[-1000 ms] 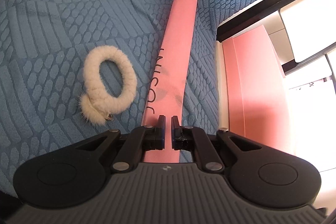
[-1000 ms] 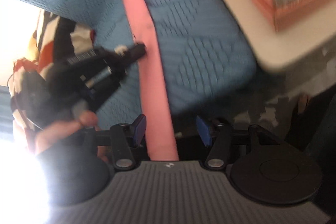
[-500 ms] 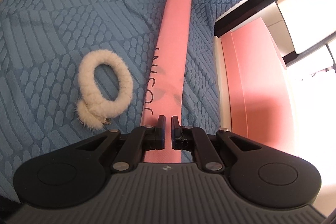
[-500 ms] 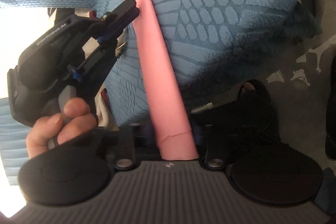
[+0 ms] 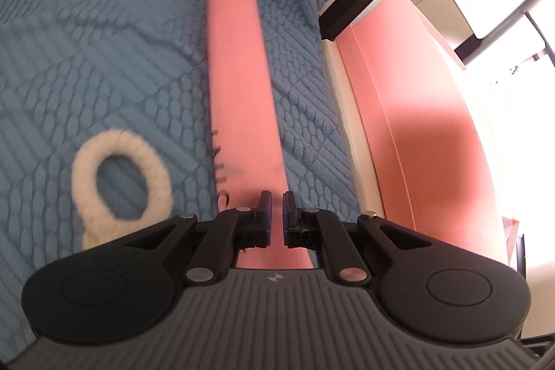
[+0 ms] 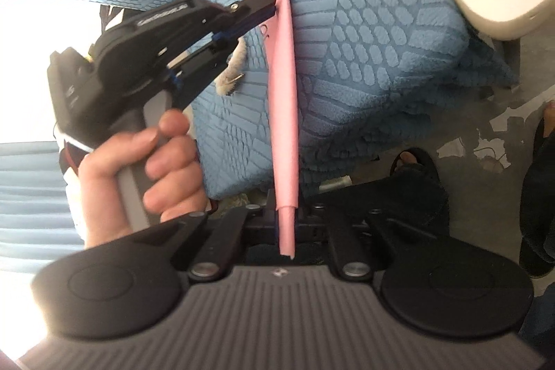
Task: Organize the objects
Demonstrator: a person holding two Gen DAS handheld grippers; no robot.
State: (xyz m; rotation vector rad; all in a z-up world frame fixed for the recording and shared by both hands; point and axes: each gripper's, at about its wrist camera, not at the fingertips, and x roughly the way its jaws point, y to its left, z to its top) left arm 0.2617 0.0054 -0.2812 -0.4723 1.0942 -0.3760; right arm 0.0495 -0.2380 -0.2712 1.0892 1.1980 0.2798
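Right gripper [image 6: 285,217] has just clamped the pink strip's [image 5: 242,99] near end at lower centre; left gripper [image 5: 275,214] pinches it mid-length over the blue blanket [image 5: 104,40]. Step: two-handed lift. Next, carry toward the pink box [image 5: 416,113].

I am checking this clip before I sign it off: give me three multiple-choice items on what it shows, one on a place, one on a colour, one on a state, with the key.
1. Where does the fluffy white ring lie?
A. on the blue blanket, beside the pink strip
B. inside the pink box
C. on the floor

2. What colour is the long strip that both grippers meet?
A. green
B. pink
C. black

3. How do the right gripper jaws stand?
A. wide open, nothing between them
B. out of view
C. closed on the near end of the strip

Key: 1 A, the left wrist view shows the ring on the blanket, left of the strip. 2 B, it is pink in both views. 3 C, the jaws have just been closing and the strip's end sits clamped between them.
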